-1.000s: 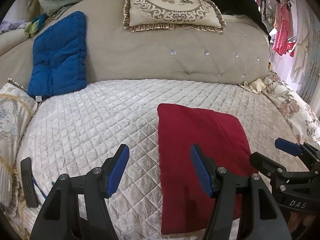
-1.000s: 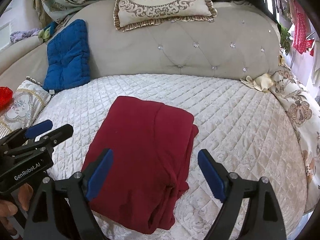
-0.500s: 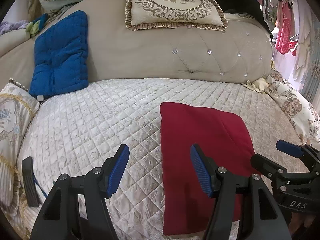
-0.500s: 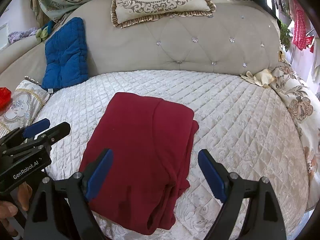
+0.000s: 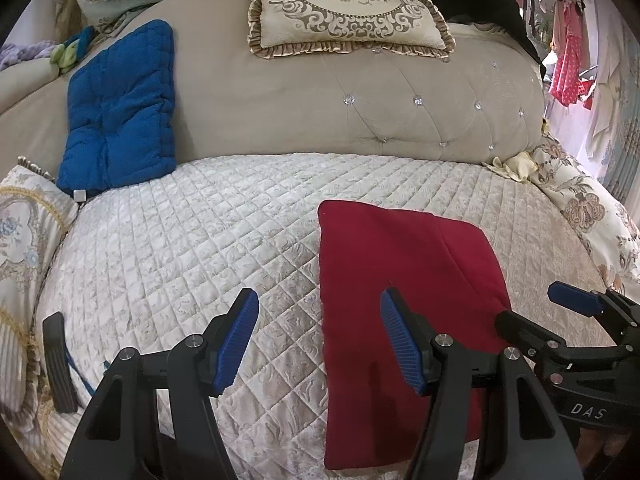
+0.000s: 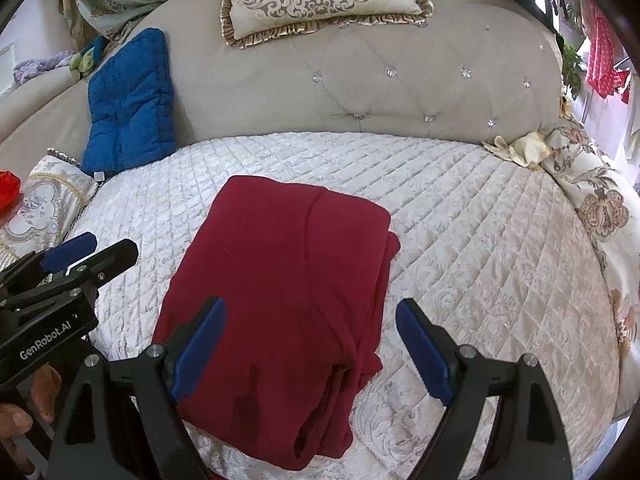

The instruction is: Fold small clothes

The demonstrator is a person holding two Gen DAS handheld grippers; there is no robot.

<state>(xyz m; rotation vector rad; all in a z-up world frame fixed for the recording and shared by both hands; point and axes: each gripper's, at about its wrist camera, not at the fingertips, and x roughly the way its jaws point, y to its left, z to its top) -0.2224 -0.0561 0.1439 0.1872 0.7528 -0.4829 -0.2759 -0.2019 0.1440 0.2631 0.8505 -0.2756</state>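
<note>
Left gripper point(image 5: 318, 338) and right gripper point(image 6: 310, 346) both hang open and empty above the folded red garment point(image 6: 280, 280), touching nothing.

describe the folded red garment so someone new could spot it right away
Start at the white quilted bed below the tufted beige headboard. The red garment lies folded in a rectangle near the front edge, before both open grippers. It is the only plain dark red thing on the bed; the blue cushion leans on the headboard.

One red garment point(image 6: 280, 280), three cushions point(image 5: 120, 108)
</note>
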